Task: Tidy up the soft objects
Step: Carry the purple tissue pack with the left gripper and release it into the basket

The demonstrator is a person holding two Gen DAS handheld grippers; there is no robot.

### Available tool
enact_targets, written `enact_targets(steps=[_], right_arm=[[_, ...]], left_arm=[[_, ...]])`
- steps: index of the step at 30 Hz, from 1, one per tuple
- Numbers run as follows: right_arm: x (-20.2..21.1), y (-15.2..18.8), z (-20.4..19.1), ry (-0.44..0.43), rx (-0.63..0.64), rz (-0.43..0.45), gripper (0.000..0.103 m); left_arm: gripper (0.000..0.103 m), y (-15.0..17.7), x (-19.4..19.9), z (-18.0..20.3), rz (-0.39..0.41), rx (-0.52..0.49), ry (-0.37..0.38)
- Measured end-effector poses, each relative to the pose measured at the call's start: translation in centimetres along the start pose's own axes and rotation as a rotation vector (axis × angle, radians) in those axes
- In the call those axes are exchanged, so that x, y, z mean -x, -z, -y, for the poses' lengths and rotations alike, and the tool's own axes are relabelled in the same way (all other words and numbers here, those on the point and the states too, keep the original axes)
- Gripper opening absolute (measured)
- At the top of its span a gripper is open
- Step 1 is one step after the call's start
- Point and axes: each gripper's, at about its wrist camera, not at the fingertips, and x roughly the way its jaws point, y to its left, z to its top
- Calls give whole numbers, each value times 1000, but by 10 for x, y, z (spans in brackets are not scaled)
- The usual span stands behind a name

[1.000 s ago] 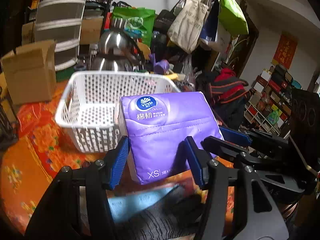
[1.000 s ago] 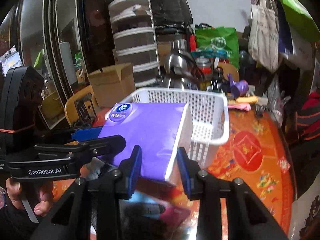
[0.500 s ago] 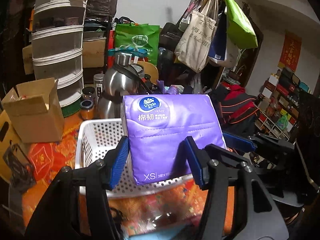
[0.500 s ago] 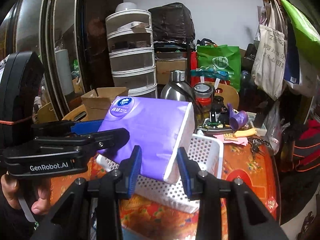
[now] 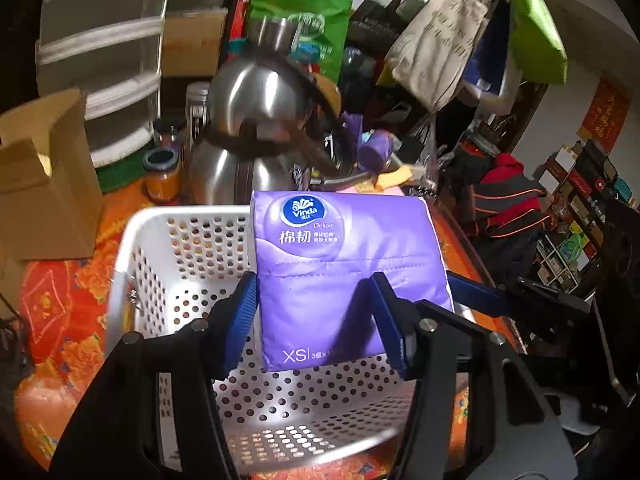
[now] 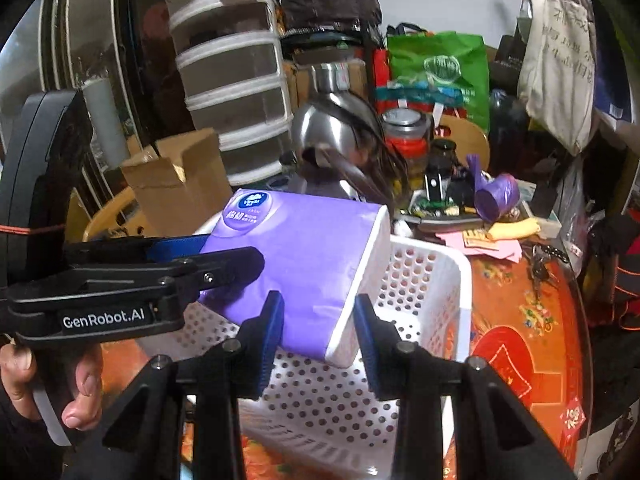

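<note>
A purple Vinda tissue pack (image 5: 344, 272) is held by both grippers above the white perforated basket (image 5: 168, 232). My left gripper (image 5: 316, 320) is shut on the pack's near end. My right gripper (image 6: 318, 328) is shut on the pack's white side edge (image 6: 360, 280), over the basket (image 6: 432, 280). The left gripper's body also shows in the right wrist view (image 6: 132, 280), held by a hand. The basket's floor below the pack looks bare.
A steel kettle (image 5: 248, 128) stands right behind the basket. A cardboard box (image 5: 44, 176) sits left, jars (image 5: 162, 172) beside it. Stacked drawers (image 6: 232, 92), hanging bags (image 5: 440, 32) and a purple scoop (image 6: 496, 196) crowd the back. An orange patterned cloth (image 6: 524, 320) covers the table.
Both grippers carried the tissue pack forward, first lifting it, and now hold it lower over the inside of the basket. The grip on the pack stayed the same.
</note>
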Motion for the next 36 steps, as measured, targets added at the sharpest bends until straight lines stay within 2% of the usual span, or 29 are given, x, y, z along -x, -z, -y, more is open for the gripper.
enact_targets(steps=[8, 13, 15, 17, 20, 22, 28, 31, 36], right_arm=[[-38, 14, 12, 21, -1, -77, 35], [-49, 18, 13, 55, 7, -114, 38], [-50, 19, 10, 76, 18, -125, 54], [-48, 19, 11, 92, 17, -125, 62], [-40, 22, 14, 110, 0, -106, 62], [-30, 25, 16, 99, -18, -92, 63], [4, 41, 14, 99, -64, -42, 65], [21, 54, 9, 111, -61, -20, 66], [50, 78, 6, 57, -109, 9, 66]], left_arm=[[54, 12, -46, -8, -79, 4, -39], [54, 18, -47, -6, -73, -5, -54], [55, 17, -39, -3, -44, -24, -90], [61, 18, -30, -2, -30, -28, -105], [71, 21, -14, -6, -2, -16, -108], [75, 27, -1, -7, 14, -19, -113], [77, 56, 34, -6, 26, -37, -121], [77, 76, 54, -7, 41, -28, -84], [77, 114, 85, 0, 59, -47, -92]])
